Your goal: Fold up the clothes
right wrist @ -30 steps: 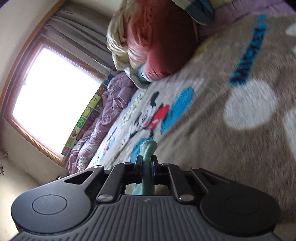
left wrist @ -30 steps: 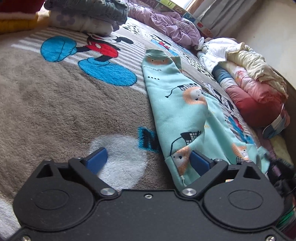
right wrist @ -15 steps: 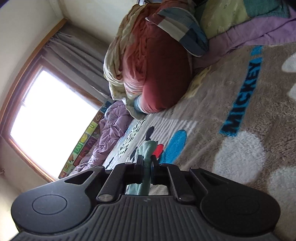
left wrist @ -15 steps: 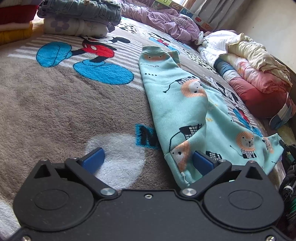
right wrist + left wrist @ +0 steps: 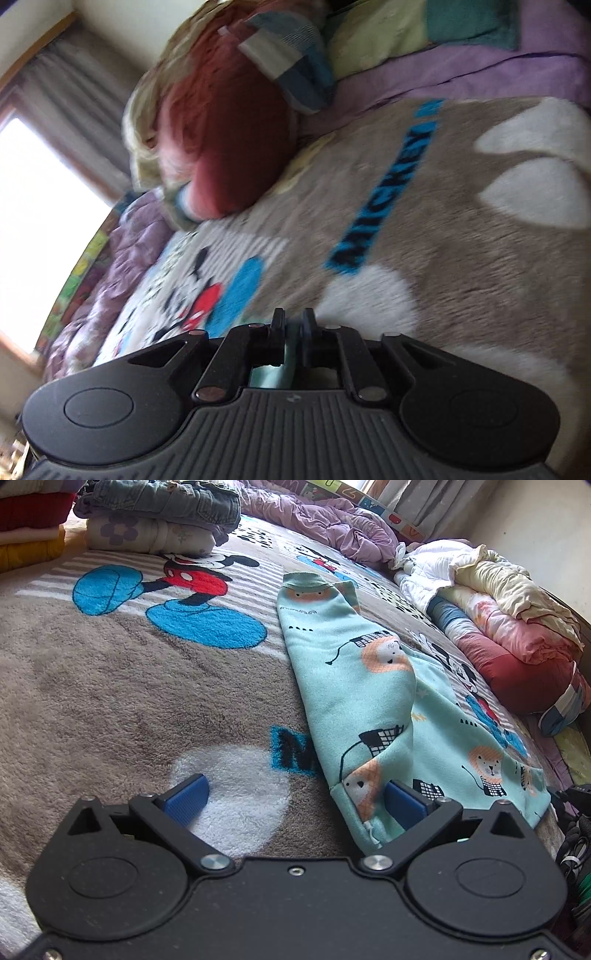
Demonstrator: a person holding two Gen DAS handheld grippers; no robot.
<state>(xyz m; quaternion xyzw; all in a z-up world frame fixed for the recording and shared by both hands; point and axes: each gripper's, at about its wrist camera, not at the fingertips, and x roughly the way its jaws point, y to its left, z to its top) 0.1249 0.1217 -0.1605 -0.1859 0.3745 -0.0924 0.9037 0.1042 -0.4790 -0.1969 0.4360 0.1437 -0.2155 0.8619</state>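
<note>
A child's printed garment [image 5: 369, 701] lies on the cartoon blanket [image 5: 129, 701] that covers the bed, stretching from the left hand-held gripper [image 5: 295, 801] toward one o'clock. Its near end sits just inside that gripper's right finger [image 5: 404, 805]. A stack of folded clothes [image 5: 159, 520] rests at eleven o'clock. A crumpled quilt [image 5: 325, 528] lies at twelve, and a heap of bedding [image 5: 509, 620] at two o'clock.

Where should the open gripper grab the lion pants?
Probably the near hem corner of the lion pants, with the left gripper sliding in from the bare blanket side. That edge is folded thick and lies already between the wide jaws, one pad resting on the cloth.
</note>
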